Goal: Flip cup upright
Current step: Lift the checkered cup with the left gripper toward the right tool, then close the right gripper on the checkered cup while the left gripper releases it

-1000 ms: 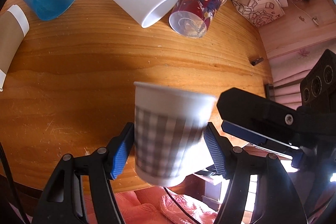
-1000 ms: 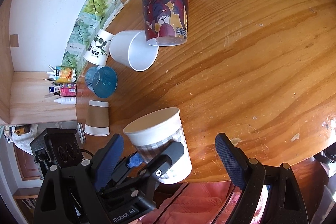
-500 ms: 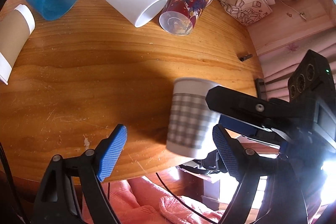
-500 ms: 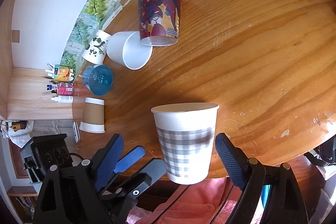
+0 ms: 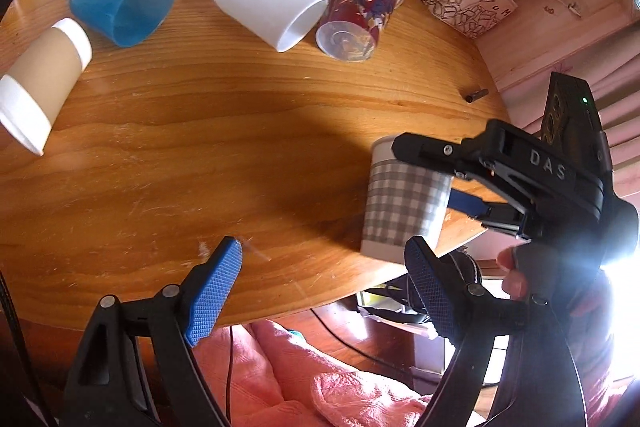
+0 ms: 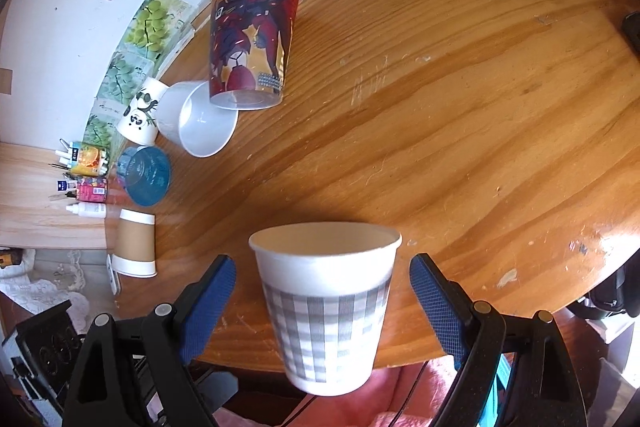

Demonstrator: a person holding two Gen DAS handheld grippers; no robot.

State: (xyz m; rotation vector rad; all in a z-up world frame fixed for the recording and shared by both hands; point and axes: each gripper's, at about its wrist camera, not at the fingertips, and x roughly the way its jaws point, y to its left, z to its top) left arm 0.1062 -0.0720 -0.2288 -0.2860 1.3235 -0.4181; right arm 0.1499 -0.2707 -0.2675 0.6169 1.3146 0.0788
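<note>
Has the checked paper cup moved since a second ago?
Yes. The checked cup left the left gripper, shifting right toward the table edge, between the right gripper's open fingers.

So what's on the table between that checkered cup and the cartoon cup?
Nothing: in the right wrist view, only bare table separates the checkered cup from the cartoon cup.

Cups lying across the table, one standing at its near edge

The checked cup is standing upright between the right gripper's spread fingers; the printed cup, white cup, panda cup, blue cup and sleeved cup are lying behind it.
</note>
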